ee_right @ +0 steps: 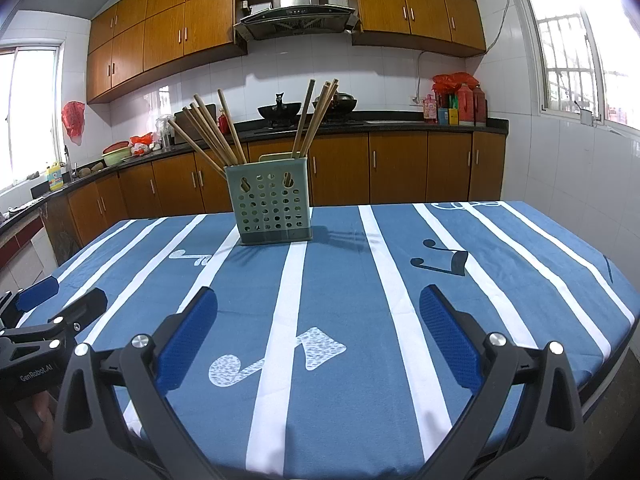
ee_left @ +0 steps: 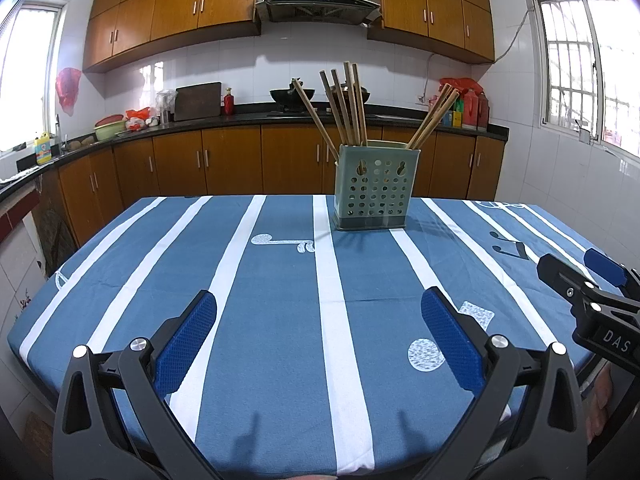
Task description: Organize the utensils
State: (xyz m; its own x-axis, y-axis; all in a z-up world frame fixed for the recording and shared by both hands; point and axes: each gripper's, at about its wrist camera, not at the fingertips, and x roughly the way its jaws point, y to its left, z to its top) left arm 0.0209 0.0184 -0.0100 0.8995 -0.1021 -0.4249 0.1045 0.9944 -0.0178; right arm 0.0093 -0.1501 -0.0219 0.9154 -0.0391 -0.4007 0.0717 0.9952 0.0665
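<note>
A pale green perforated plastic utensil holder [ee_left: 375, 186] stands upright toward the far side of the tabletop [ee_left: 280, 320], which is covered by a blue cloth with white stripes and music-note prints. The holder is a box shape with round holes across the near face and a darker base tray beneath it. Wooden chopsticks [ee_left: 347, 104] stand in it with their long axes near vertical, lower ends inside and upper ends fanning upward and outward. In the left wrist view 1 stick leans out to the left, a cluster rises close to vertical in the middle, and another bunch [ee_left: 433, 118] slants up to the right from the rear compartment. From the right wrist view the same holder [ee_right: 269, 204] sits left of centre, with a larger group of chopsticks [ee_right: 208, 134] leaning left and a smaller group tilting up to the right. The left tool [ee_left: 320, 328] hovers above the near part of the cloth with its blue-padded fingers spread wide and nothing between them. The right tool [ee_right: 318, 330] is likewise spread wide and empty, beside the left one and well apart from the holder.
</note>
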